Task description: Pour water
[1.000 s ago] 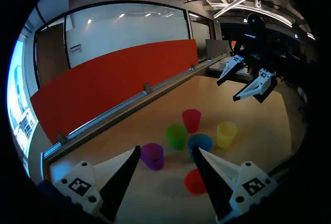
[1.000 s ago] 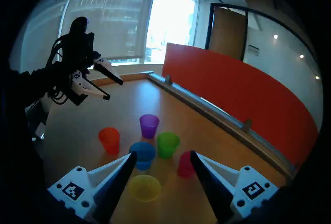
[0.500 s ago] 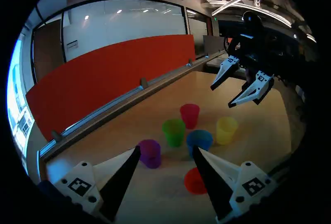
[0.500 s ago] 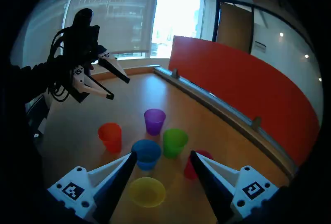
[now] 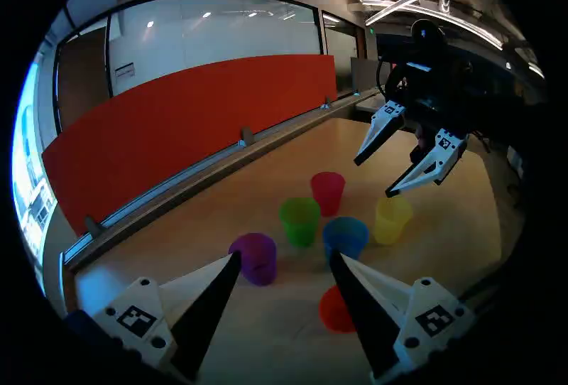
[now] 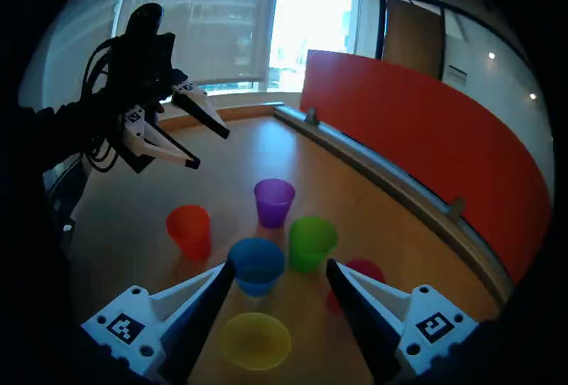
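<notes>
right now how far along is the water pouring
Done: nothing visible. The purple cup, green cup, red cup, blue cup, yellow cup and orange cup all stand upright on the table; whether any holds water I cannot tell. In hand: nothing; the left gripper and right gripper hover open and empty above them. Left: grasp a cup, pour, set it down.

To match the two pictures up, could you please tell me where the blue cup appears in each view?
Left gripper view: the blue cup stands just below centre, right of the green cup and left of the yellow cup.
Right gripper view: the blue cup stands low, left of centre, left of the green cup, with the yellow cup nearer the camera.
Shared landmark: the long red partition.
</notes>
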Tool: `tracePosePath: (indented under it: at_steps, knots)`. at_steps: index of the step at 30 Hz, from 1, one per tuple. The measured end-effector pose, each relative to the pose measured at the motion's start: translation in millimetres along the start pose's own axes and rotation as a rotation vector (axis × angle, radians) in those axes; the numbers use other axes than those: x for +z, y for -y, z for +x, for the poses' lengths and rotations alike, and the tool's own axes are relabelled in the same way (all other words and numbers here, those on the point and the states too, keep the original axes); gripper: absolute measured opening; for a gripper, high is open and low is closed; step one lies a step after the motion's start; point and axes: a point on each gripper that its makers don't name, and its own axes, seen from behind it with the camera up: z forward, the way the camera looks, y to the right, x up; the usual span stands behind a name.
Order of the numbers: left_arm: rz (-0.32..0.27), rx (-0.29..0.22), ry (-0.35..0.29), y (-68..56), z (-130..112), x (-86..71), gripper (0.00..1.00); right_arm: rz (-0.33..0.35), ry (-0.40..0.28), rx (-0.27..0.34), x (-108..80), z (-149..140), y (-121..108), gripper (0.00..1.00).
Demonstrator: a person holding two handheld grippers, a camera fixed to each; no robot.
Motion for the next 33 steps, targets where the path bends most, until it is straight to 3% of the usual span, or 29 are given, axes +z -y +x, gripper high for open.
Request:
tracePosePath:
  at_steps: [33]
  knots:
    - [0.019,-0.003,0.003,6.6,-7,-0.1,0.92,0.110,0.155,-0.016,64.1,-33,28,1.00]
